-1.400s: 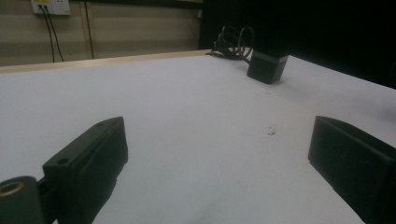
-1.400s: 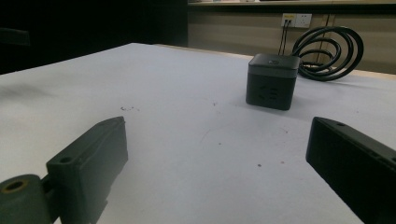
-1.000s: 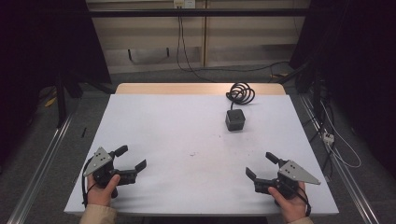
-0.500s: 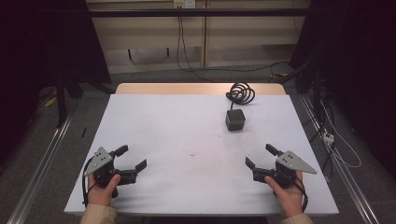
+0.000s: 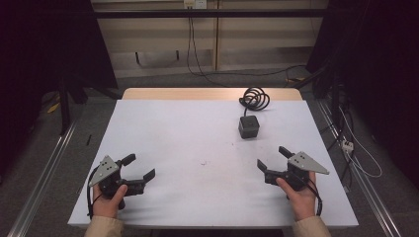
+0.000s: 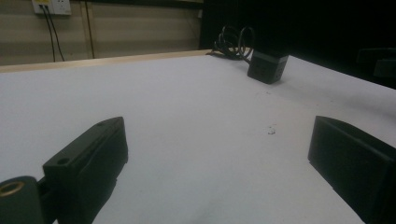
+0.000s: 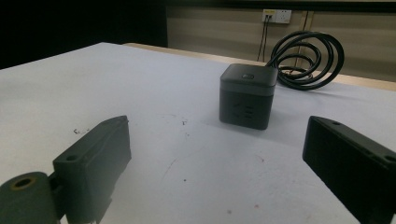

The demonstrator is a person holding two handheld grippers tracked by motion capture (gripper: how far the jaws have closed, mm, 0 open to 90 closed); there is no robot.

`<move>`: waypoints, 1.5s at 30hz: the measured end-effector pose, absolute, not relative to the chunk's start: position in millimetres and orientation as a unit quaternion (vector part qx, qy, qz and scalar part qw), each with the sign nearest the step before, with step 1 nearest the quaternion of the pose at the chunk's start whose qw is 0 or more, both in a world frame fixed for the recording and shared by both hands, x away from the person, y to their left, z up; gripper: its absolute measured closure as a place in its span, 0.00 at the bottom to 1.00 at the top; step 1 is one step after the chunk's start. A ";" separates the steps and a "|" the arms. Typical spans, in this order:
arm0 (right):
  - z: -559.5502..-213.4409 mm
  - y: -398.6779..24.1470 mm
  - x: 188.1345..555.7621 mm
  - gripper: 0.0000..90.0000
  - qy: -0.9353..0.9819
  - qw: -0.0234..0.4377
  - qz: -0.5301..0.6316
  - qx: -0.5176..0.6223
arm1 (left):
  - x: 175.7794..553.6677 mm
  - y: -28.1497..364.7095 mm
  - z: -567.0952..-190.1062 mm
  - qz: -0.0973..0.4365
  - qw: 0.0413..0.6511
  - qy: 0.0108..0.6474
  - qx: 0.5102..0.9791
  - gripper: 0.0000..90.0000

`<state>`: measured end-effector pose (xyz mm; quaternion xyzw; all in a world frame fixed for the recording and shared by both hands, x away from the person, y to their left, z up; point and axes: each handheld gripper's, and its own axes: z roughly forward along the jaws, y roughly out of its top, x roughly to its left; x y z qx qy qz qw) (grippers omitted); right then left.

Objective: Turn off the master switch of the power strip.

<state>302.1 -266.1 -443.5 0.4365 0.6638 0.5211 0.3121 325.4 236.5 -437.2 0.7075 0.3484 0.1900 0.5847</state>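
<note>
A small black cube point(image 5: 248, 127) stands right of centre on the white table point(image 5: 183, 133), and its black cable point(image 5: 255, 98) lies coiled behind it at the far edge. My left gripper point(image 5: 140, 167) is open near the front left, held low over bare tabletop. My right gripper point(image 5: 272, 158) is open near the front right, nothing between its jaws, pointing at the cube from a short way off. The right gripper view has the cube point(image 7: 247, 95) and the coil point(image 7: 306, 58) straight ahead of its gripper point(image 7: 215, 140). The left gripper view has the cube point(image 6: 267, 66) far off beyond its gripper point(image 6: 219, 140).
A wooden strip point(image 5: 207, 94) runs along the table's far edge. Loose cables and a power strip point(image 5: 347, 145) lie on the floor to the right. Metal rails point(image 5: 44, 168) flank the table. A tiny speck point(image 5: 203, 162) marks the surface between the grippers.
My right gripper has moved forward on the table, closer to the cube, its jaws still apart. The left gripper has hardly shifted.
</note>
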 end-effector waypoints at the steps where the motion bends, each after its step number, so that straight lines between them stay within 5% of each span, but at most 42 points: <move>1: -443.5 -265.4 303.9 0.08 0.665 0.310 0.520 0.438 | 325.4 236.6 -437.2 0.190 0.584 0.348 0.708 0.05; 45: -432.8 -256.8 351.9 0.12 0.664 0.319 0.492 0.463 | 325.4 235.8 -437.4 0.187 0.586 0.348 0.707 0.05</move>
